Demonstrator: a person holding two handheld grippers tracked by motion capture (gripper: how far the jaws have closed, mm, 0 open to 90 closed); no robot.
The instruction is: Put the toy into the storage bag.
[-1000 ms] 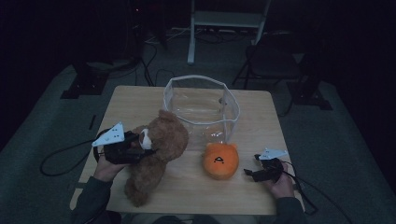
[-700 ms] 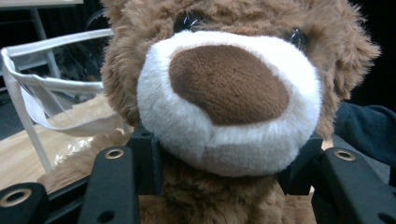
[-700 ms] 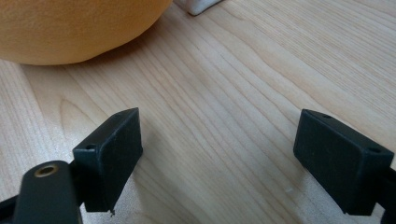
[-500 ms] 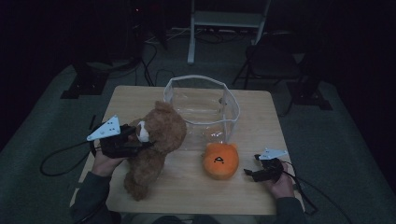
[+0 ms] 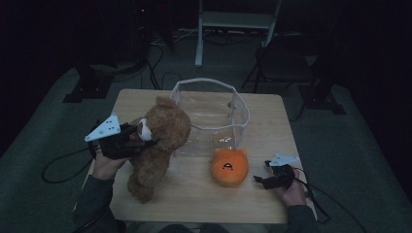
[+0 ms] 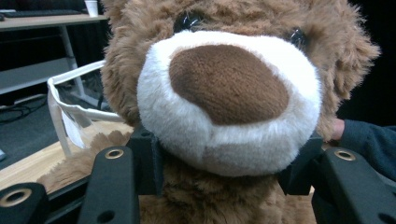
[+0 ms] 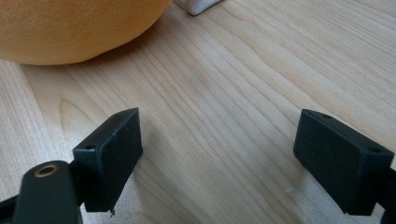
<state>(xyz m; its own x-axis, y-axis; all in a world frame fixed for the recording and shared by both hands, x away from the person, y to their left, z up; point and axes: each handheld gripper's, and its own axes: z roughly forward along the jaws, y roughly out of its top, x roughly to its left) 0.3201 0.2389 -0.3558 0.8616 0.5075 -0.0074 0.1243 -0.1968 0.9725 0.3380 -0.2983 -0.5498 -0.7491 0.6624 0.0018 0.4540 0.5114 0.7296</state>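
While your left gripper (image 5: pixel 138 141) clamps the brown teddy bear (image 5: pixel 158 145) at the neck, just under its white muzzle, the bear hangs tilted over the left part of the wooden table (image 5: pixel 272 126), its head up by the jaws and its feet low near the front edge. In the left gripper view the two black pads (image 6: pixel 147 161) press into the fur on either side of the bear's throat. Just right of the bear's head stands the clear plastic container (image 5: pixel 214 116), open at the top, on the table's far middle. In front of it the orange plush ball (image 5: pixel 229 166) sits on the wood. Farther right, your right gripper (image 5: pixel 260 180) rests low by the table, its jaws spread wide with bare wood between them, near the orange plush but apart from it.
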